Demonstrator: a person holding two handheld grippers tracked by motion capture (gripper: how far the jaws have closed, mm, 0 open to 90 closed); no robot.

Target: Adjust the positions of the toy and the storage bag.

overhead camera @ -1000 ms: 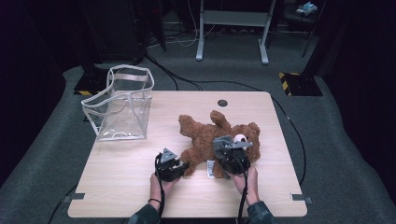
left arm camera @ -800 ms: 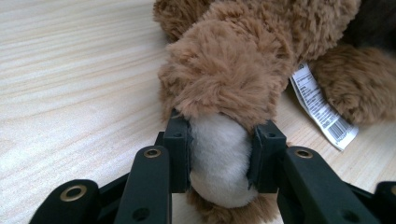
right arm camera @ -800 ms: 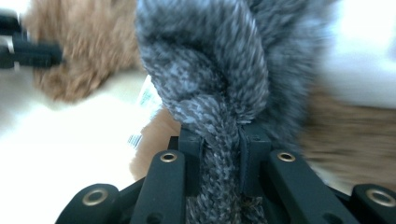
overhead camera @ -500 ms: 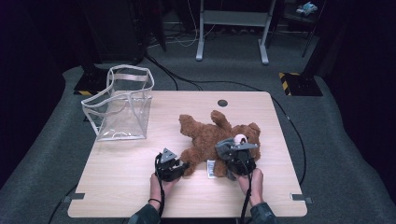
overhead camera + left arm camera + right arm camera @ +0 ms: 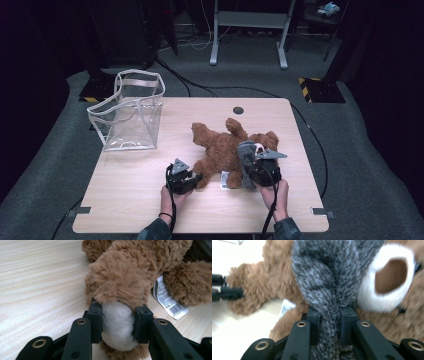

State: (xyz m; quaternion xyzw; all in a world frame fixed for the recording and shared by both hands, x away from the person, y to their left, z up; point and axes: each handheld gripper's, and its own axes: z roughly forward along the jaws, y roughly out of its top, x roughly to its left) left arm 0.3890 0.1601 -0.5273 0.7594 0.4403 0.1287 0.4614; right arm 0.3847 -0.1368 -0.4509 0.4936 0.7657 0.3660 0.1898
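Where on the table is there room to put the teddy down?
Bare wood lies between the clear bag and the teddy bear, and along the near edge of the table left of the left gripper. It is crowded around the right gripper.

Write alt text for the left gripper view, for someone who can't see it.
The left gripper clamps its two black jaws on the cream-soled paw of a brown teddy bear lying on a light wooden table. A white barcode tag lies flat to the right of the paw, beside another furry limb.
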